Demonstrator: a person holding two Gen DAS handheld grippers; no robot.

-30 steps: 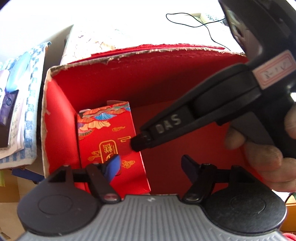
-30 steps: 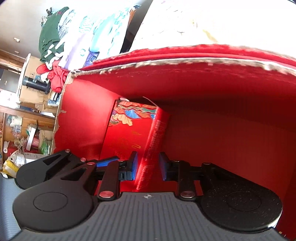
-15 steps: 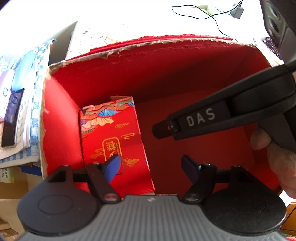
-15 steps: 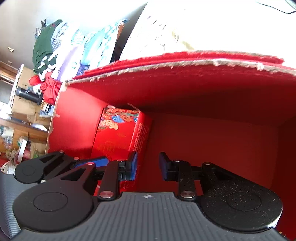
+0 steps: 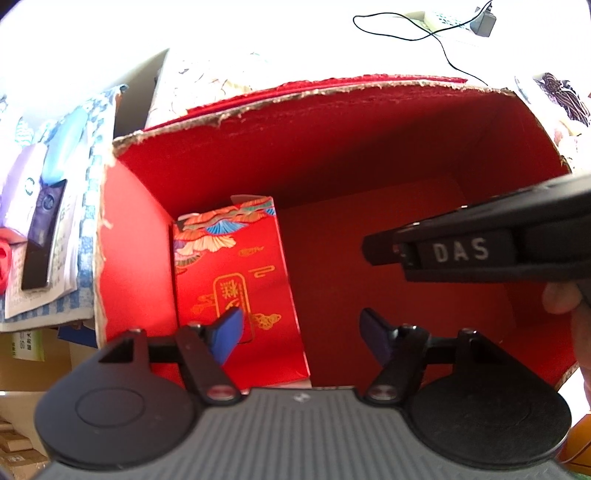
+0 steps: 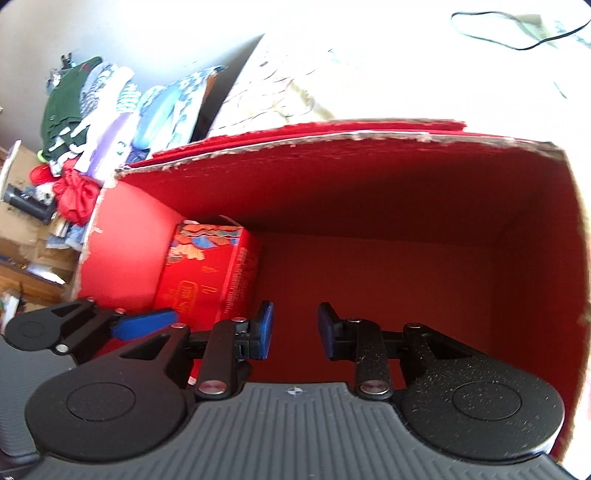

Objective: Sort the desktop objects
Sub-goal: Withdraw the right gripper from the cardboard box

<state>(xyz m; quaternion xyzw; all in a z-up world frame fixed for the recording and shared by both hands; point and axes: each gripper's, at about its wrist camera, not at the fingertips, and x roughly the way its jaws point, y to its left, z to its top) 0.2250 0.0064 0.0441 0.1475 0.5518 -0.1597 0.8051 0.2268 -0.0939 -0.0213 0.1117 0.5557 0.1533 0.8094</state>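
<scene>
Since a second ago the right tongs [image 6: 295, 328] have let go of the red gift carton [image 5: 236, 280] and drawn back to the right, their blue pads now parted with only bare red floor between them; in the left wrist view their black "DAS" finger [image 5: 443, 253] has slid from the carton's face to the right edge of the picture, a fingertip of the right hand [image 5: 559, 297] showing below it; the left tongs [image 5: 301, 332] hang open over the box, holding nothing, as before; the carton itself has not shifted.

The big red cardboard box [image 6: 369, 177] stands on a pale patterned table [image 6: 295, 92], its torn rim ragged and its inside red all over; a black cable [image 5: 424, 33] runs across the bright far side; to the left lie folded clothes [image 6: 92, 103] and stacked papers [image 5: 55, 229], with brown cartons lower down.

The gift carton rests in the box's far left corner, against the left wall; its long axis runs away from the cameras towards the back wall, its printed face with fan pattern and gold seal turned up.
</scene>
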